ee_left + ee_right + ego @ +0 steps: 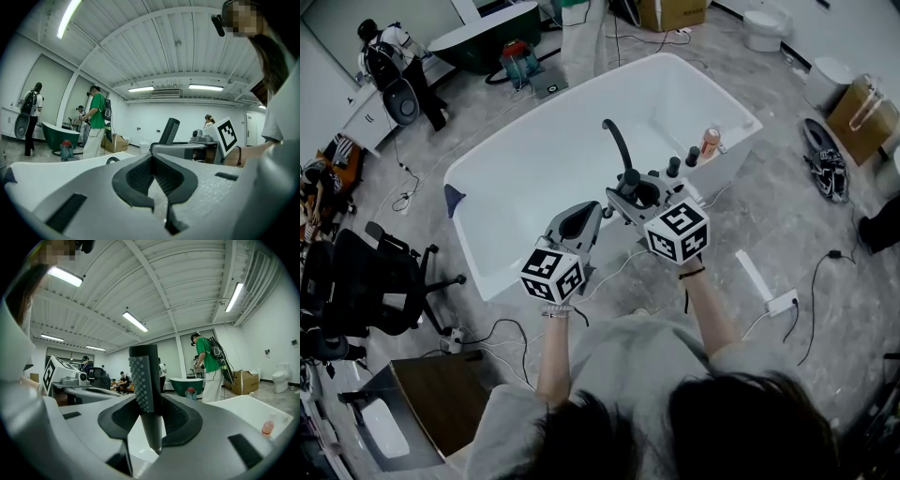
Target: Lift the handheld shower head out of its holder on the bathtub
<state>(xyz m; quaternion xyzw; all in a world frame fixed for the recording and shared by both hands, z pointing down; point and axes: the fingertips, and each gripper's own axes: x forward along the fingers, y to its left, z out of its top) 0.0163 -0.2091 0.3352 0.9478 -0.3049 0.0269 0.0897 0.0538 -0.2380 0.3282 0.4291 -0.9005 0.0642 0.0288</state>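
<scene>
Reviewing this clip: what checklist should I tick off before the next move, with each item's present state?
1. Right hand-held gripper closed on the shower head: ok.
2. Shower head's lower end out of its holder: ok, it hangs free above the bathtub.
3. Hose free of snags: cannot tell, no hose is visible.
4. Left hand-held gripper empty, beside the shower head and not touching it: ok.
5. Orange bottle on the tub rim, apart from both grippers: ok.

Test hall — bare bathtub (539, 169), office chair (358, 281), concrete floor (787, 211).
</scene>
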